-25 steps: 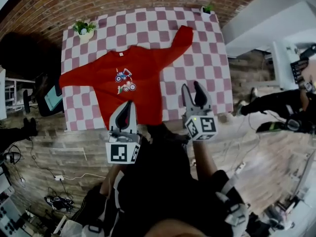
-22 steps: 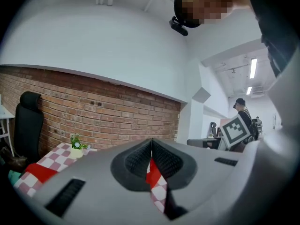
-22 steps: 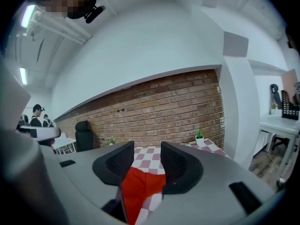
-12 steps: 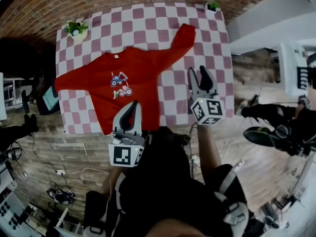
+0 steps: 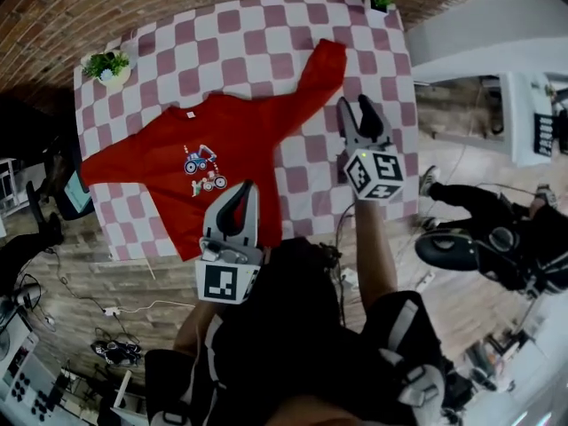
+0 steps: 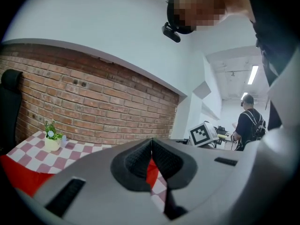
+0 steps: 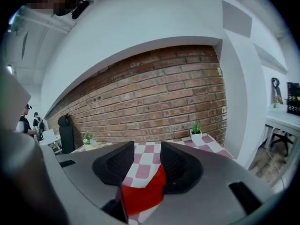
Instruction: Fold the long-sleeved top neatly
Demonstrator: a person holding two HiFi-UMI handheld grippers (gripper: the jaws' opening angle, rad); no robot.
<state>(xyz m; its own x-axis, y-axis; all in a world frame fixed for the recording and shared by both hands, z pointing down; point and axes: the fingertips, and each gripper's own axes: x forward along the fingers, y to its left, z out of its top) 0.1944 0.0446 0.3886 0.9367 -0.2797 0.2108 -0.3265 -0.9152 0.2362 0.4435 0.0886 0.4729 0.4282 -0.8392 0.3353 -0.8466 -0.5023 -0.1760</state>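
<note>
A red long-sleeved top (image 5: pixel 240 127) with a tractor print lies spread face up on the pink-and-white checked table (image 5: pixel 390 78). One sleeve (image 5: pixel 317 71) stretches toward the far right corner. The other sleeve (image 5: pixel 105 162) reaches the left edge. My left gripper (image 5: pixel 238 199) is shut with nothing in it, hovering over the top's near hem. Red cloth (image 6: pixel 151 171) shows just under its closed tips (image 6: pixel 151 146). My right gripper (image 5: pixel 358 114) is open above the table, just right of the far sleeve. Through its gap, the right gripper view (image 7: pixel 147 159) shows that red sleeve (image 7: pixel 140 193) lying below, ungripped.
Small potted plants stand at the far left corner (image 5: pixel 106 65) and far right corner (image 5: pixel 382 1) of the table, against a brick wall (image 7: pixel 154 102). A dark chair (image 5: pixel 67 193) is beside the table's left edge. Another person (image 6: pixel 247 123) stands in the room behind.
Both grippers have moved forward over the table: the left from the near edge onto the hem, the right up beside the far sleeve. The left stays shut, the right open.
</note>
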